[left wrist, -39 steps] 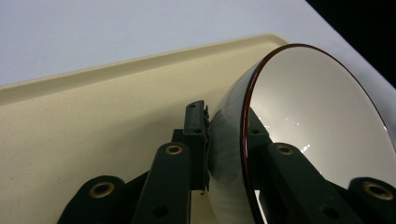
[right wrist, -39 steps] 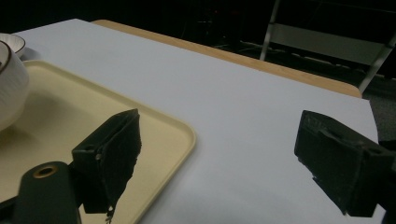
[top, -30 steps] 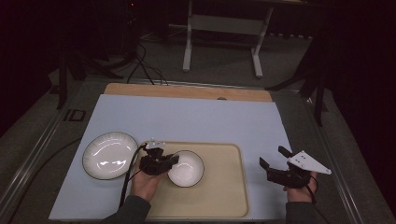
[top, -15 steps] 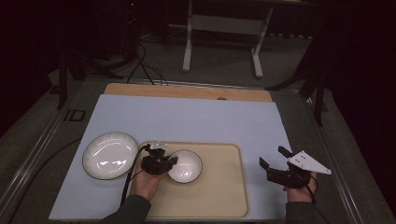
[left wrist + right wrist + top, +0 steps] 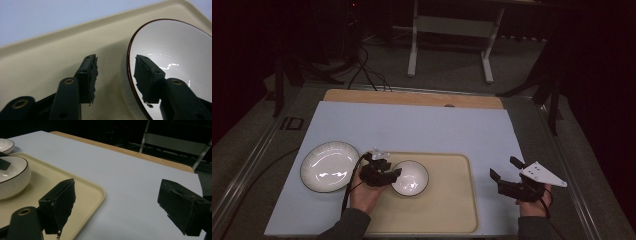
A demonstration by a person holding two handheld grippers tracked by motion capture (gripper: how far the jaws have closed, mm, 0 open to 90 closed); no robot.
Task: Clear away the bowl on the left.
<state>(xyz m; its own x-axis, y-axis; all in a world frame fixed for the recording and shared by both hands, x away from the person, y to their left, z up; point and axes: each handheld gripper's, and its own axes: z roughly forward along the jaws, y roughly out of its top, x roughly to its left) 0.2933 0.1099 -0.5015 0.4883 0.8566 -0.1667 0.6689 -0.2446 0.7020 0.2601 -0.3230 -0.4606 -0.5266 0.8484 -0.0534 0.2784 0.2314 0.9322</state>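
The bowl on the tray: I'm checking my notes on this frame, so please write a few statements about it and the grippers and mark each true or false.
1. The bowl sits on the beige tray. True.
2. The left gripper has its fingers either side of the bowl's rim, one inside and one outside. True.
3. The left gripper is clamped shut on the rim. False: a gap shows between the fingers and the rim.
4. The plate lies on the tray too. False: it lies on the blue mat, left of the tray.
5. The right gripper holds a spoon. False: it is open and holds nothing.
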